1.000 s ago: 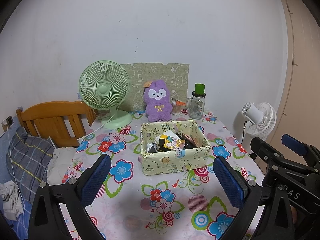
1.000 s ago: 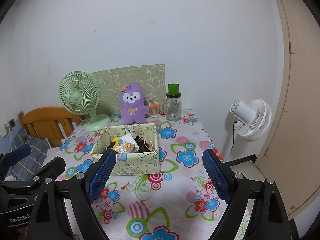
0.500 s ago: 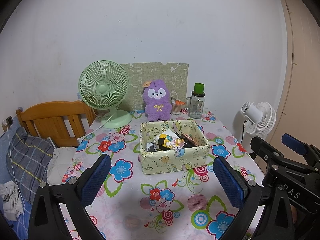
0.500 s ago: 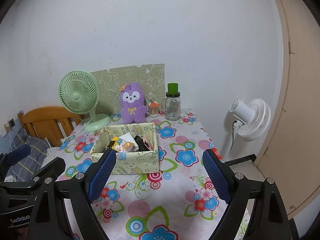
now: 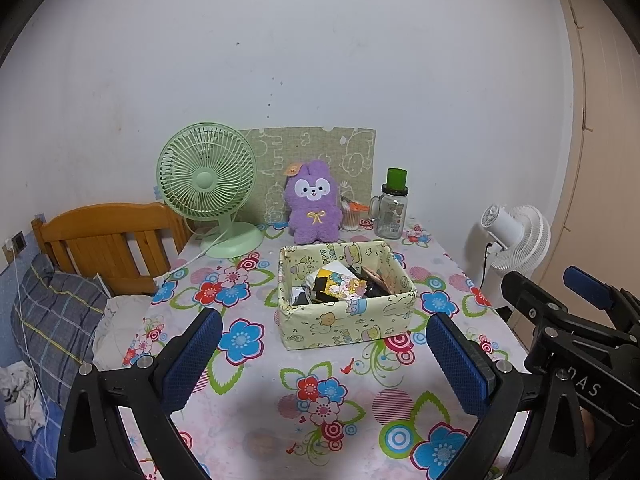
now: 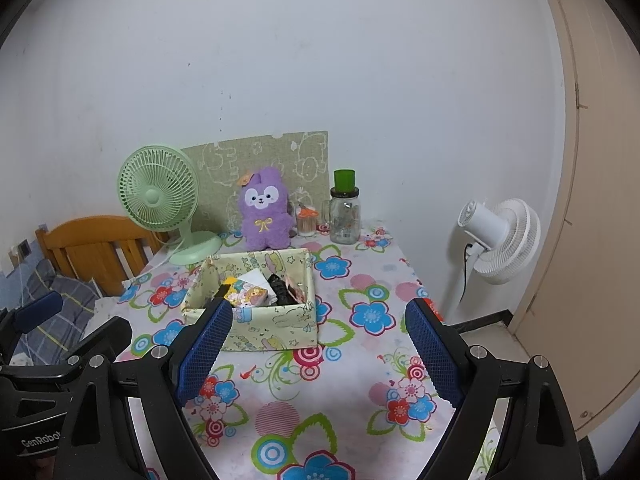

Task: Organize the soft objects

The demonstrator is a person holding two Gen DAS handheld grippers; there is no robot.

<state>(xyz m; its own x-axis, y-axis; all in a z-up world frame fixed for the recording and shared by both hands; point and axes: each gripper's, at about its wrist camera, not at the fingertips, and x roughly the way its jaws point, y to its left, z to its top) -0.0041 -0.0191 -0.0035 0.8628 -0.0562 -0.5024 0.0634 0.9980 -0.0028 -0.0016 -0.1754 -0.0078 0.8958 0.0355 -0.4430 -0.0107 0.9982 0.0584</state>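
Two fans [image 5: 207, 184] [image 5: 516, 238] flank plush [image 5: 314, 204] (behind box [image 5: 348, 320])

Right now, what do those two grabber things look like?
Both look alike: a black plastic frame with silver screws and two long fingers faced with bumpy blue pads. The left gripper fills its own camera's view; the right gripper fills the other. White lettering marks their bodies: "GenRobot" shows on the left one. No cables or sleeves are visible.

A fluffy purple plush bunny [image 5: 314, 204] sits upright at the table's far edge; a patterned fabric box [image 5: 346, 322], mid-table, holds jumbled small items.
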